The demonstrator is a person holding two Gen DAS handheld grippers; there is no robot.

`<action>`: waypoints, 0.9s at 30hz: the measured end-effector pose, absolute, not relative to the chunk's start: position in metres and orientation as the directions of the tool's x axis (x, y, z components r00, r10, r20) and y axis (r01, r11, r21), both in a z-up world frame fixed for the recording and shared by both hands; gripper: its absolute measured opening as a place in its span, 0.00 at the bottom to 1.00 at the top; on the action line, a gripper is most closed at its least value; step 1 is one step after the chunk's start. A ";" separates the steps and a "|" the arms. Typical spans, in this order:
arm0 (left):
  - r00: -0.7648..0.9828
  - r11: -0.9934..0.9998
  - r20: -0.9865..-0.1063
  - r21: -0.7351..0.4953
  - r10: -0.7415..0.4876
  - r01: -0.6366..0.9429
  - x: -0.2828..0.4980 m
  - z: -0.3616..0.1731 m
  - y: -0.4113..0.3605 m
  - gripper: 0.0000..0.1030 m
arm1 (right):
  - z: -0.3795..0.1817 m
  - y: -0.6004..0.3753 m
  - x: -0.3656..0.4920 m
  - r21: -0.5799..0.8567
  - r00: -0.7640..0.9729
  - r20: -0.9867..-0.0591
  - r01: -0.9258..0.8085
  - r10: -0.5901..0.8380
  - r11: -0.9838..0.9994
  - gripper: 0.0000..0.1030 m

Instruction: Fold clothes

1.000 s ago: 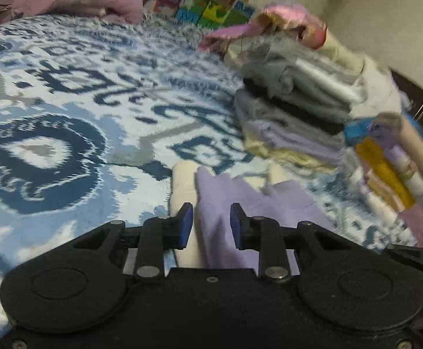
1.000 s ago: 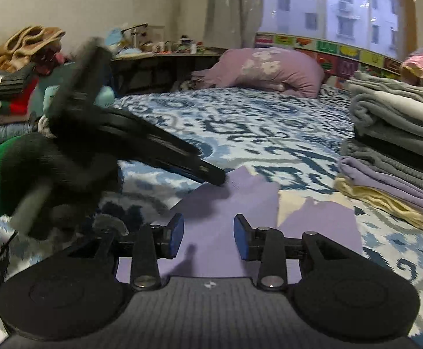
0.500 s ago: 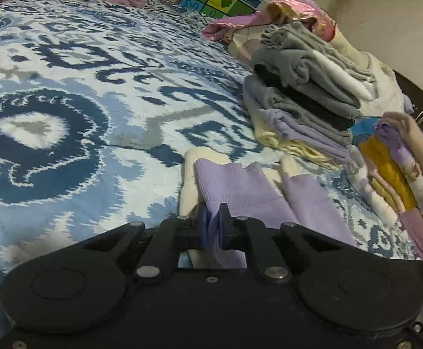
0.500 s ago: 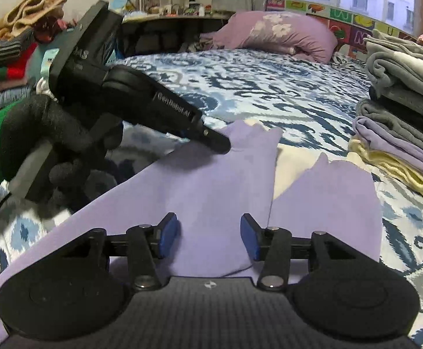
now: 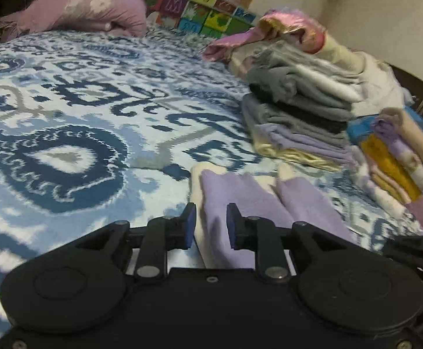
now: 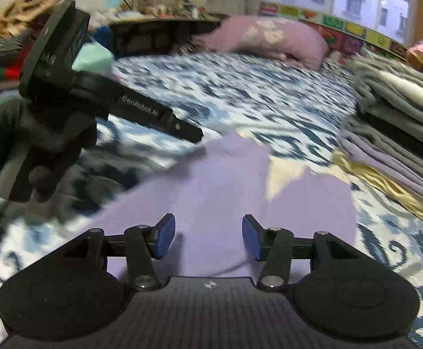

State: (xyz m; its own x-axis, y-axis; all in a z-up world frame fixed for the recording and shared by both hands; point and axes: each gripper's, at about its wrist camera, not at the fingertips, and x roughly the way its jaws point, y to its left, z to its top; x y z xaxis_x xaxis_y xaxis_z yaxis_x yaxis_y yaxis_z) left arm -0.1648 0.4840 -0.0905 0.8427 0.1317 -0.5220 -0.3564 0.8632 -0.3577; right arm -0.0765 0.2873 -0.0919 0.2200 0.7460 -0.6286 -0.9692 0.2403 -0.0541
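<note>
A lavender garment point(image 5: 240, 197) lies flat on the blue patterned bedspread point(image 5: 66, 116), over a cream piece point(image 5: 195, 180) that shows at its edges. My left gripper point(image 5: 210, 225) hovers at the garment's near-left edge. Its jaws are opening, and cloth shows in the gap without the pads pressing on it. In the right wrist view a black-gloved hand holds the left gripper point(image 6: 192, 135), whose tip is at the garment's point(image 6: 226, 192) far-left corner. My right gripper point(image 6: 208, 238) hangs just over the lavender cloth, its jaws opening and holding nothing.
A tall stack of folded grey, black and lavender clothes point(image 5: 298, 110) stands on the bed's right side point(image 6: 400, 122). A second colourful stack point(image 5: 400, 168) lies nearer. A purple pillow point(image 5: 89, 11) is at the bed's head, and a cluttered shelf point(image 6: 153, 29) is behind.
The left jaws closed on the lavender edge, then parted again, and the gripper drew back a little. The right jaws have widened over the garment.
</note>
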 end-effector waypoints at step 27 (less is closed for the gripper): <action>0.797 0.892 -0.604 -0.353 0.015 -0.284 -0.279 -0.098 0.337 0.13 | -0.086 0.279 -0.123 -0.182 0.343 -0.661 -0.936 0.668 0.301 0.58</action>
